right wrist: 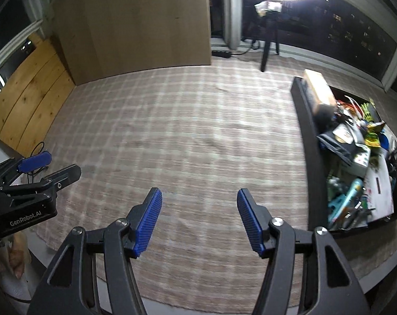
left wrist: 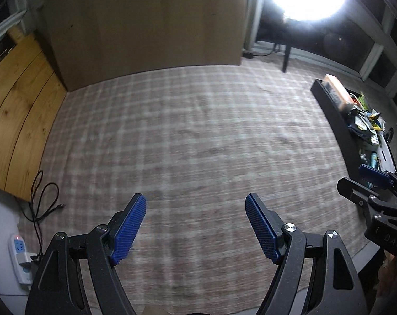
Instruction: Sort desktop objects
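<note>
A long black tray [left wrist: 334,120] [right wrist: 307,144] lies on the right of the plaid cloth [left wrist: 193,131] [right wrist: 185,131]. It is heaped with several small things: a tan box [right wrist: 319,89] at its far end, dark and yellow packets [right wrist: 355,144], a white card [right wrist: 379,186] and teal items [right wrist: 348,197]. My left gripper [left wrist: 196,199] [right wrist: 54,166] hovers open over bare cloth, nothing between its blue pads. To its right, my right gripper [right wrist: 198,193] [left wrist: 361,181] is also open and holds nothing, with the tray just to its right.
An upright wooden board [left wrist: 146,26] stands at the back of the cloth, and a wooden panel [left wrist: 17,110] lies off its left edge. A black cable [left wrist: 41,199] and a white power strip [left wrist: 20,257] lie at lower left. A ring light's tripod [right wrist: 269,47] stands behind.
</note>
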{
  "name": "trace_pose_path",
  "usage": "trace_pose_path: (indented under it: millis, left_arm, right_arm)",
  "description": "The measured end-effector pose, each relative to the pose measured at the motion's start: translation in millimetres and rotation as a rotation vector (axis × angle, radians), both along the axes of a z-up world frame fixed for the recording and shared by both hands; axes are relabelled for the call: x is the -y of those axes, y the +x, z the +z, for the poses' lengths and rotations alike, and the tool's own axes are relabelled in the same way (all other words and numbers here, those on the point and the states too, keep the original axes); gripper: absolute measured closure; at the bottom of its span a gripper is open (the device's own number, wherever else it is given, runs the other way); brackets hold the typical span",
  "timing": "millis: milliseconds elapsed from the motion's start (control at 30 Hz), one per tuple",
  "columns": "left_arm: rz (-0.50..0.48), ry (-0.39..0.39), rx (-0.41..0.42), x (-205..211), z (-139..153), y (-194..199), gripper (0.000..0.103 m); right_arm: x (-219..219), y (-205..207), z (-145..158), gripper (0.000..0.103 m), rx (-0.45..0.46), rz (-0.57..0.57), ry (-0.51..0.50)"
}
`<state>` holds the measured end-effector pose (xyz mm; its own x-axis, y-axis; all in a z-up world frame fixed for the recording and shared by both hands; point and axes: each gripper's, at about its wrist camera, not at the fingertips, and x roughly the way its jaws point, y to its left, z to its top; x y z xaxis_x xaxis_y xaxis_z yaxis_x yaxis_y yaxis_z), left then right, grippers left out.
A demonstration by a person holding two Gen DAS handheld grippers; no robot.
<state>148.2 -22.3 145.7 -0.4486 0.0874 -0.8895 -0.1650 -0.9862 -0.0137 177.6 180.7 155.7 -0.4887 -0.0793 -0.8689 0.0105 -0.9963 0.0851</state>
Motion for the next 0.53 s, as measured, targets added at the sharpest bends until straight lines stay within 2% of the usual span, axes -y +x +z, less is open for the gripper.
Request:
trace_pose_path:
  millis: [267, 533]
  left_arm:
    - [0.014, -0.007, 0.016, 23, -10, -2, 0.027]
    - [0.02, -0.004, 0.035, 33, -18, -3, 0.027]
  right_arm:
    - [36, -8, -12, 0.044, -0.001, 0.02, -0.003]
    - [49, -13, -20, 0.043, 0.009, 0.027, -0.002]
